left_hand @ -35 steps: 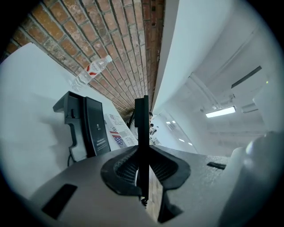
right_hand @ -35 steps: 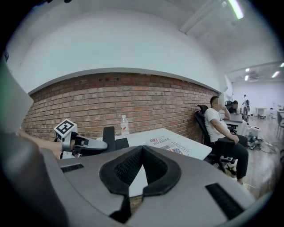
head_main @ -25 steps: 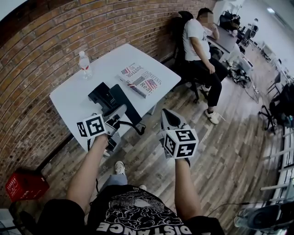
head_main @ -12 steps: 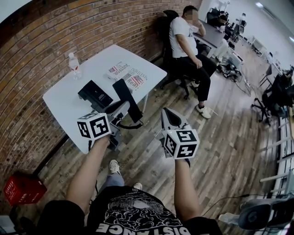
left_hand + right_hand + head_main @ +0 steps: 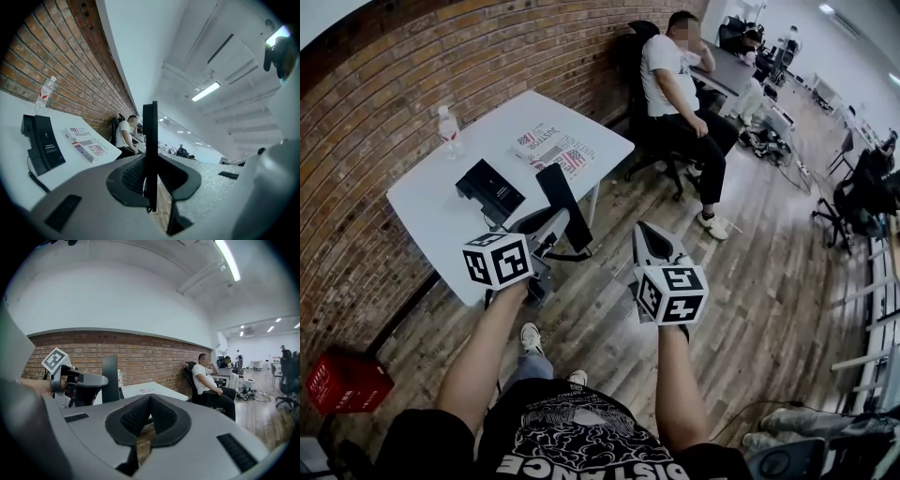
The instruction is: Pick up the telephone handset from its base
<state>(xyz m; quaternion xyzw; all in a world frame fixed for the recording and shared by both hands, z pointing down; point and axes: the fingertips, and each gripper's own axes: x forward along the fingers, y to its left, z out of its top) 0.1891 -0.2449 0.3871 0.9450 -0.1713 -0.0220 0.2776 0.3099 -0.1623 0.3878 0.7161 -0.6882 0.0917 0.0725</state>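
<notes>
Left gripper view: handset (image 5: 150, 136) clamped between left hand-held gripper (image 5: 151, 182) jaws.

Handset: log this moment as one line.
left gripper: shut on handset | handset: off base | base: on table | right gripper: shut, empty

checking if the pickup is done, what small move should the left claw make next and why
Probably just hold steady, or lift only slightly. The left claw is closed on the handset, which is clear of its base on the table. A cord hangs below the handset, so pulling much farther might tug the base.
</notes>
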